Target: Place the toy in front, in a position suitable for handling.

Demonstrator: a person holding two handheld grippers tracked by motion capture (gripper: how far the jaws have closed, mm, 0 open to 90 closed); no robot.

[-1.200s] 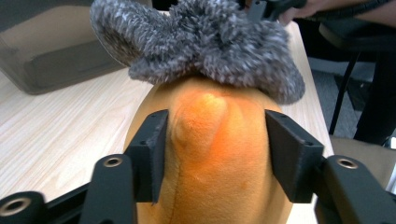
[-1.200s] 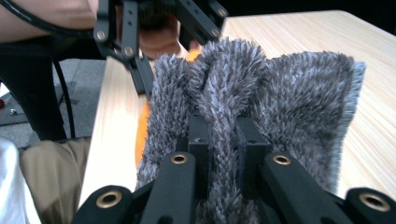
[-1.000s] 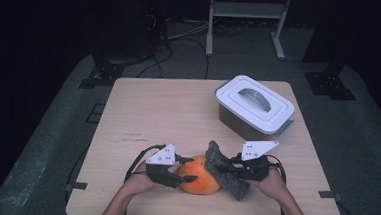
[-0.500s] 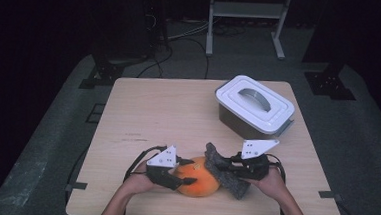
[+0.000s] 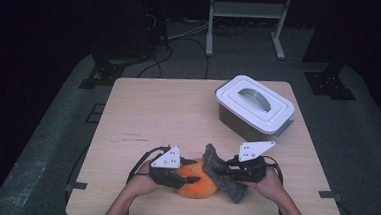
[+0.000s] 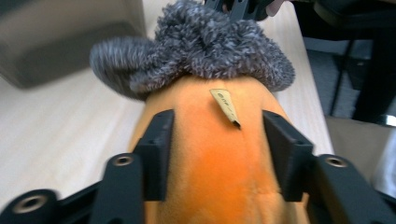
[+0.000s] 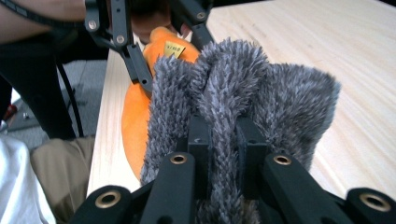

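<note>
my left gripper (image 6: 217, 154) has just been closing on the orange cushion (image 5: 199, 183) at the table's (image 5: 178, 112) near edge; my right gripper (image 7: 223, 140) pinches the grey furry cloth (image 7: 243, 88), draped just right of it.

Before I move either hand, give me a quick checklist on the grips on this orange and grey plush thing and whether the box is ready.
1. Right gripper clamped on the grey fuzzy part: ok, fingers pinch a fold.
2. Left gripper on the orange plush body: ok, fingers have just been closing and press its sides.
3. Plush over the table, near the front edge: ok.
4. White storage box open to receive: not ok, lid is on.
5. Paper tag free of the fingers: ok.
</note>
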